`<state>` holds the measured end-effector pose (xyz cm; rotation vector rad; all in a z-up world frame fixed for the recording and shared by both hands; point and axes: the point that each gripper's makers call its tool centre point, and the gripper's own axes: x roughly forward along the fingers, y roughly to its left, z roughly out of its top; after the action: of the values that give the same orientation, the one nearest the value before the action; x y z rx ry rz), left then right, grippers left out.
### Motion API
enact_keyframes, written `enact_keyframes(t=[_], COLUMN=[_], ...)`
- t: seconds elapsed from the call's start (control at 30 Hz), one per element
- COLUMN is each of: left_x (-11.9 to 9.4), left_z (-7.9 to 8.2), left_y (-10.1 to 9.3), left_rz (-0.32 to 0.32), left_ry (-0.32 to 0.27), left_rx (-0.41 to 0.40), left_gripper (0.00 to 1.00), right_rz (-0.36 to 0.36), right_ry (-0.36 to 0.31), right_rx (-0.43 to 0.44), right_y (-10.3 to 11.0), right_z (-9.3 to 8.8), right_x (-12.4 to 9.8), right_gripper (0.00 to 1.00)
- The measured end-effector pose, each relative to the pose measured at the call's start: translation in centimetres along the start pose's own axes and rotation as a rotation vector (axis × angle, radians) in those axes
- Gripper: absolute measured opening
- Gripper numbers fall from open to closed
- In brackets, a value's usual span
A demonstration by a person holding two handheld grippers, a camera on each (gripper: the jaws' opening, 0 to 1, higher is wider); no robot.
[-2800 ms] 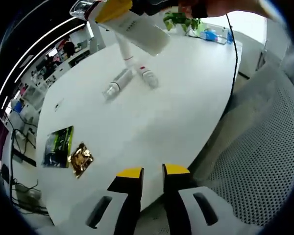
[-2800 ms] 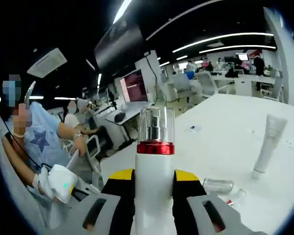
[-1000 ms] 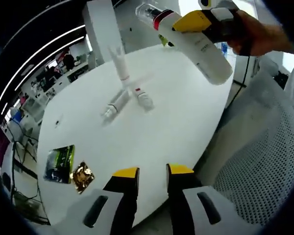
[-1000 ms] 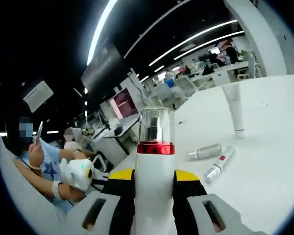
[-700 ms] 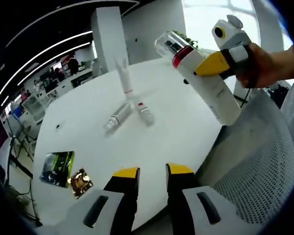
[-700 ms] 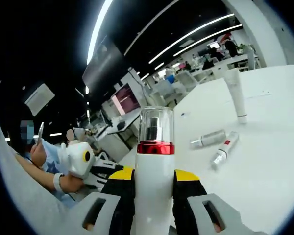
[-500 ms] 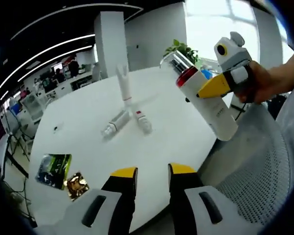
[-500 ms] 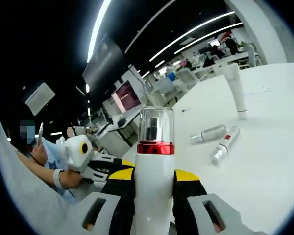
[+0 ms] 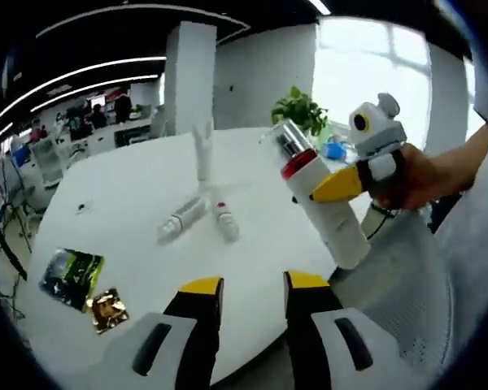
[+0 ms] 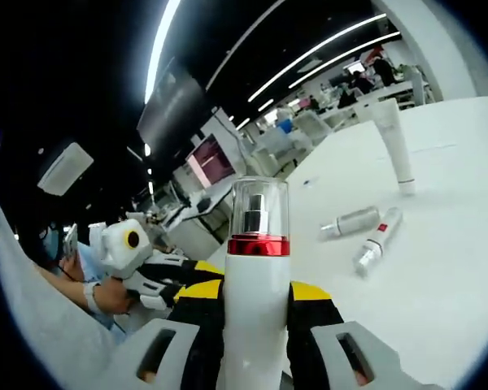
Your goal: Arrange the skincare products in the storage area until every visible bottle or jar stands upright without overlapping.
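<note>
My right gripper (image 10: 257,291) is shut on a white pump bottle (image 10: 257,325) with a red band and a clear cap (image 10: 258,207). In the left gripper view that bottle (image 9: 329,207) hangs tilted above the near right edge of the white table (image 9: 130,244), with the right gripper (image 9: 335,185) held by a hand (image 9: 415,175). A white tube (image 9: 202,150) stands upright mid-table. In front of it lie a silver bottle (image 9: 179,219) and a small white tube with a red mark (image 9: 224,221). My left gripper (image 9: 254,284) is open and holds nothing, at the table's near edge.
A green packet (image 9: 69,268) and a gold packet (image 9: 106,307) lie at the table's left. A potted plant (image 9: 301,106) and blue items (image 9: 335,150) sit at the far side. In the right gripper view are the upright tube (image 10: 394,146), the silver bottle (image 10: 351,221), the small tube (image 10: 376,242) and the left gripper (image 10: 187,276).
The right gripper has carried the pump bottle down and toward the near right table edge, turning it more upright. Both cameras shifted. The things on the table lie as before.
</note>
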<state>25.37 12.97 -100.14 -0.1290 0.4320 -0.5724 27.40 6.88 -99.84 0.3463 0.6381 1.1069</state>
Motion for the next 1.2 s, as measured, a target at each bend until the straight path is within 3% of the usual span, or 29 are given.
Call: enact_keyframes(t=[0.1,0.23,0.47,0.57,0.77,0.97,1.2], left_x=[0.2,0.1,0.8,1.1,1.1,0.7,0.5], left_z=[1.7,0.9,1.2,1.1,0.6,0.5,-0.2], left_y=[-0.4,-0.1,-2.0,-2.5,-3.5,-4.0,-5.1], left_rz=[-0.031,-0.045,-0.163,-0.184,-0.249,-0.308,-0.359], left_ry=[-0.105,-0.072,-0.074,-0.068,-0.048,-0.042,0.000], left_rx=[-0.135,-0.141,-0.218,-0.240,-0.270,-0.312,-0.299], left_gripper=[0.39,0.44,0.44,0.47,0.50,0.46,0.44], right_rz=[0.011,0.017,0.033,0.041,0.101,0.206,0.300], right_ry=[-0.009,-0.021,-0.053,-0.063,-0.083,-0.079,-0.082], right_rx=[-0.007,-0.014,-0.014,-0.013,0.004,-0.021,-0.045], right_y=[0.2,0.2,0.4,0.8,2.2,4.6,6.7], right_z=[0.5,1.2,2.2,2.5,2.8,2.4,2.2], right_x=[0.3,0.5,0.8,1.1,2.1,2.3,2.2], right_gripper=[0.21,0.21,0.21,0.21,0.21,0.21,0.21])
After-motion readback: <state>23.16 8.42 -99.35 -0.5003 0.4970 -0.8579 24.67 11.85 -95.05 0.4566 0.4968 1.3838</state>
